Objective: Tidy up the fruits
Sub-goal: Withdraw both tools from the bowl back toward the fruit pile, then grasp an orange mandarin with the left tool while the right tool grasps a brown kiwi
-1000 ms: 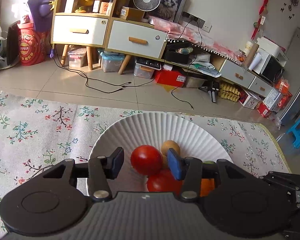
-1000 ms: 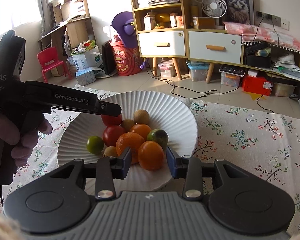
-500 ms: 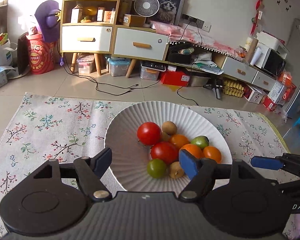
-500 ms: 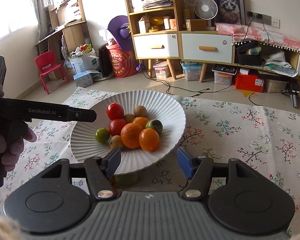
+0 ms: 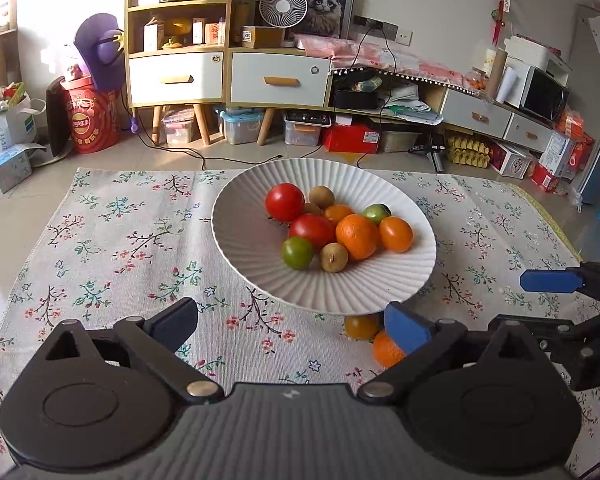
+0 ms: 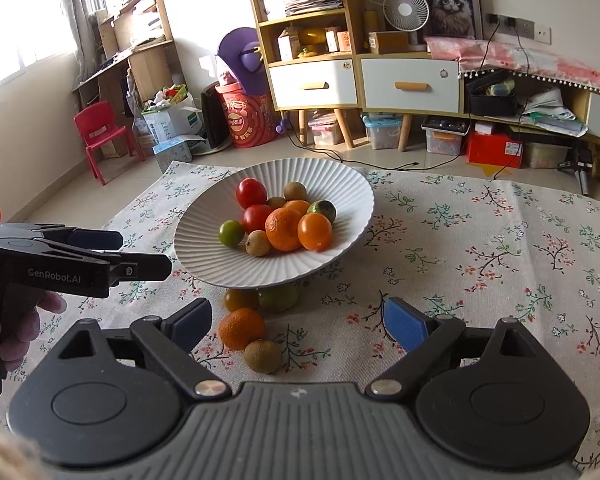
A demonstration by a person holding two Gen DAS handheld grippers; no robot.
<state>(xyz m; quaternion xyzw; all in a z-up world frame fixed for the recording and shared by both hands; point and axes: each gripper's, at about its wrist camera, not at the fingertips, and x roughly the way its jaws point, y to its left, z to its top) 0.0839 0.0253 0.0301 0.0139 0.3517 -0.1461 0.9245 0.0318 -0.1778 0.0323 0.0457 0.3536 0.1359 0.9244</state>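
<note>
- Right now both grippers hang short of the white ribbed plate (image 6: 352, 192) on the flowered surface (image 6: 500, 264); the left gripper (image 5: 290, 322) and the right gripper (image 6: 300, 318) have their jaws opening wide, with nothing pinched between the pads.
- Most fruit sits heaped in the plate: tomatoes (image 6: 251, 193), oranges (image 6: 284, 229), green limes (image 6: 231, 233) and small brown fruits.
- Judging from the task, the step in hand is fetching the stray fruit lying on the cloth at the plate's near edge.
- To do it well, I would bring the wide jaws down level around one round fruit, centre it, then close gently so it neither rolls off nor bruises.
- The right wrist view shows an orange (image 6: 242, 328), a brown fruit (image 6: 262, 356) and two more tucked under the plate's rim, plus the left gripper from the side with a hand (image 6: 16, 332) on it.
- The left wrist view shows only two orange strays, half hidden by its own pad, and a bit of the right gripper at the frame's edge.
</note>
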